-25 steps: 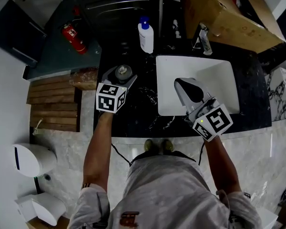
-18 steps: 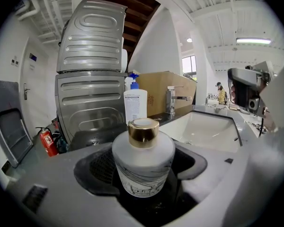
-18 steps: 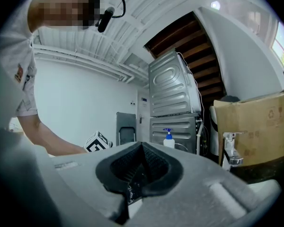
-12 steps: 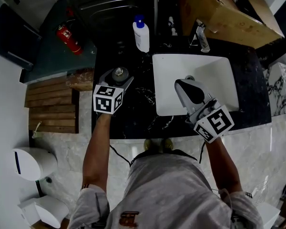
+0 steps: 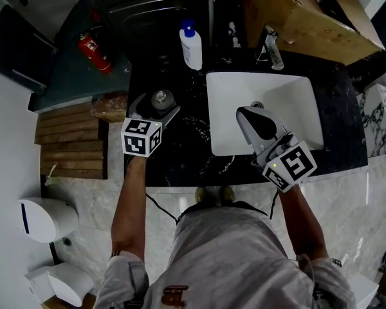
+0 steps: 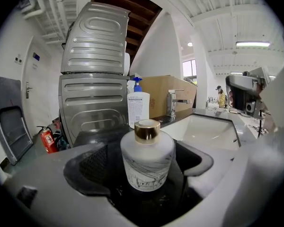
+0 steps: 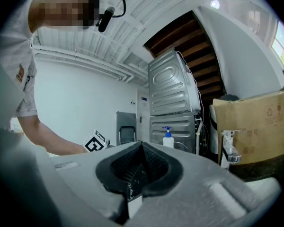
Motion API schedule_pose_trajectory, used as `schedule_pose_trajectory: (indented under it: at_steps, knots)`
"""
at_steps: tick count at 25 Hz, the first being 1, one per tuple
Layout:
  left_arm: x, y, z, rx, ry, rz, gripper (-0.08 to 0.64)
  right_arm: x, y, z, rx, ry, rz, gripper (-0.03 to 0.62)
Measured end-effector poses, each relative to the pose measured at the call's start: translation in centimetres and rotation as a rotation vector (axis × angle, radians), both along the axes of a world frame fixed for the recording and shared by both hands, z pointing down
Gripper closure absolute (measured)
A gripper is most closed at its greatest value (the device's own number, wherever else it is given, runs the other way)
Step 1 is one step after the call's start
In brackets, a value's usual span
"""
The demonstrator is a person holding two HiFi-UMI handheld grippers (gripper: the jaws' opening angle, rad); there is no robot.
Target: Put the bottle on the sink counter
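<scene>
The bottle [image 6: 146, 159], frosted white with a gold cap, stands upright on the black counter [image 5: 180, 154] near its left edge, left of the white sink [image 5: 228, 95]. The left gripper [image 5: 158, 103] has just been opening its jaws; they now stand wide on either side of the bottle, and the pads are clear of it. The right gripper [image 5: 251, 113] hangs over the sink with its jaws closed on nothing. At the counter's back edge stand a white pump bottle [image 5: 192, 45] with a blue top and a tap [image 5: 273, 53].
</scene>
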State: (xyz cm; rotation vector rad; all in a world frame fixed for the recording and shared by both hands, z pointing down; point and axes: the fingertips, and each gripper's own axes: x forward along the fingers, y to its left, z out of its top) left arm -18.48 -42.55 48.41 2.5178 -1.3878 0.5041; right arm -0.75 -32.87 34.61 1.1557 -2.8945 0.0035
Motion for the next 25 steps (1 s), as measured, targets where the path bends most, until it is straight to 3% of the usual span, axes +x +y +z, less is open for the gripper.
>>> schedule_pose_trajectory:
  at_steps: [11,17,25]
  knots:
    - [-0.2,3.5,-7.0,0.174,0.057,-0.024,0.143,-0.8,-0.1,-0.6,0.019,-0.007,-0.043,0.592]
    - [1.5,6.3,-13.1,0.321,0.135,-0.019,0.332,-1.5,0.3,-1.8,0.047,-0.02,-0.07,0.592]
    - [4.9,10.2,-19.7,0.454,0.251,0.0,0.482,-2.1,1.3,-4.6,0.102,-0.043,-0.105,0.592]
